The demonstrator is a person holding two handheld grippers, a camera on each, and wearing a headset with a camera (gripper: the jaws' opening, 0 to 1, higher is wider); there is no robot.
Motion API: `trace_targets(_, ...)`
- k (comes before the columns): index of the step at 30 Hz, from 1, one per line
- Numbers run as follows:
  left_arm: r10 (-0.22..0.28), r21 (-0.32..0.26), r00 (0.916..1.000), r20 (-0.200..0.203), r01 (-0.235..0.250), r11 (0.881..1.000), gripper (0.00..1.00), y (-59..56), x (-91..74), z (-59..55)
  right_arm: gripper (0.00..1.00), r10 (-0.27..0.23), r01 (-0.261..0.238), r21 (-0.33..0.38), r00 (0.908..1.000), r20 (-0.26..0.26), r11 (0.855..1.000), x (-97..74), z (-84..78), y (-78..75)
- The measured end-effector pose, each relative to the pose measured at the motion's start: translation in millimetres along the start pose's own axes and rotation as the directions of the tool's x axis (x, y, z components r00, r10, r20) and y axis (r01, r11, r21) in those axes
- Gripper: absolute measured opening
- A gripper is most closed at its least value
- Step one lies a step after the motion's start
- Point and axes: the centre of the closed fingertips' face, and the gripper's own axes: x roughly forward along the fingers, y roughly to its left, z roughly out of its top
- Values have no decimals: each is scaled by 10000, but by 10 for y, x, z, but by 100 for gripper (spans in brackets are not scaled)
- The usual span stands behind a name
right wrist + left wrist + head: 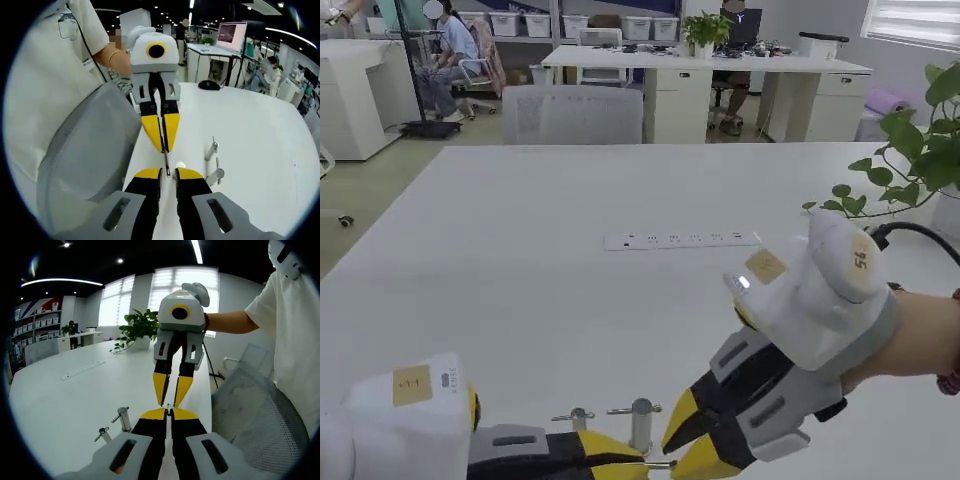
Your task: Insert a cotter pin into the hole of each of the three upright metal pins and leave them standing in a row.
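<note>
Head view: white table [520, 280] holds power strip [680, 240], metal pins [641, 425]; desks [700, 65] behind.

Fingers [680, 420] yellow-tipped on black, metal pins [641, 428] silver, table [570, 280] white, plant [905, 135] leaves green.

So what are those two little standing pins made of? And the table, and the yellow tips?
The pins look like bare metal: silvery grey with a dull shine. The table has a smooth, matte white top, probably laminate or coated board, but the look doesn't settle which. The yellow tips look like hard matte plastic, as they are evenly coloured with no glint. They could be rubber.
</note>
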Motion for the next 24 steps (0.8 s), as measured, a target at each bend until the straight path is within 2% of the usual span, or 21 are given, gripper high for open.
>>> trace_targets(7, -278, -11, 9996, 48, 278, 9996, 0, -50, -10, 0, 11, 369, -372, 256, 9993, 116, 9990, 9, -14, 77)
trace_targets(11, -584, -89, 9980, 229, 587, 9982, 0, -102, -19, 22, 10, 474, -477, 229, 9988, 128, 9986, 17, -25, 105)
trace_targets(18, -721, -52, 9971, 238, 722, 9974, 0, -144, -18, 18, 5, 699, -706, 336, 9973, 213, 9969, 25, -26, 163)
trace_targets(24, -850, -21, 9961, 228, 851, 9964, 0, -174, -20, 14, 5, 786, -791, 257, 9967, 202, 9965, 29, -30, 208)
